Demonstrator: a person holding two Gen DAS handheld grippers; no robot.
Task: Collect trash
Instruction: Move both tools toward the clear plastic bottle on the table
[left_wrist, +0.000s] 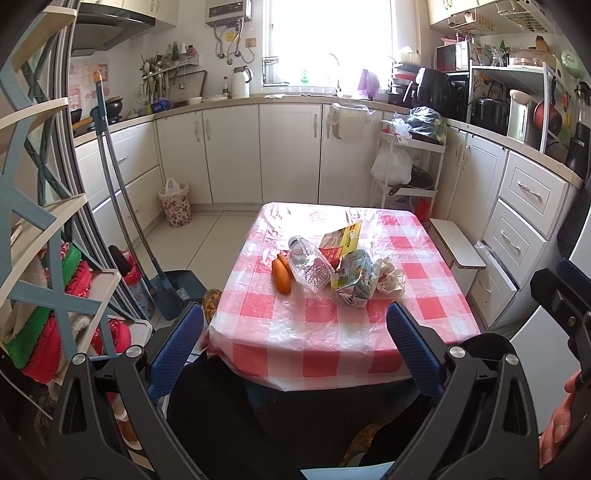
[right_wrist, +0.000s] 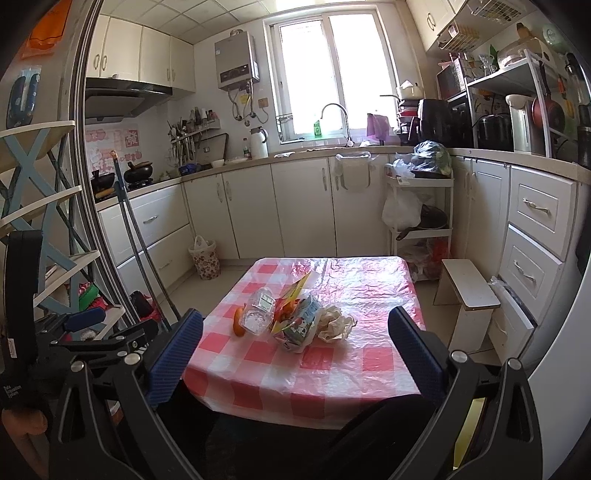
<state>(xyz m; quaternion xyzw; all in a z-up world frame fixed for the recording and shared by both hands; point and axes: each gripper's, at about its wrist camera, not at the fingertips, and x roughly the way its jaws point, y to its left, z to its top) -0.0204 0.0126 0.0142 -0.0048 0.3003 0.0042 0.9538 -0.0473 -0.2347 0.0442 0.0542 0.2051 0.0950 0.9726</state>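
1. Nearest are the two grippers: the left gripper (left_wrist: 295, 325) and the right gripper (right_wrist: 295, 332) both stand as wide open as they go, nothing between the blue pads, both held back over the near edge of the table (left_wrist: 314, 354).
2. On the pink checked cloth, mid-table, the trash lies in one loose heap — a clear plastic bottle (left_wrist: 310, 266) on its side, a crushed carton (left_wrist: 352, 280) touching it, crumpled paper (left_wrist: 388, 275) just beside the carton, and a yellow-and-red wrapper (left_wrist: 341, 240) behind.
3. Two orange carrots (left_wrist: 281, 275) rest against the bottle's left side; I would judge them food, not trash, so leave them.
4. To start well, take an outer piece first — the paper with the right, the bottle with the left — closing across the narrow side so nothing else is dragged along.
5. Farthest, on the floor by the cabinets, stands a flowered bin (left_wrist: 175, 203) lined with a bag, well apart from the table — the likely place for the trash.
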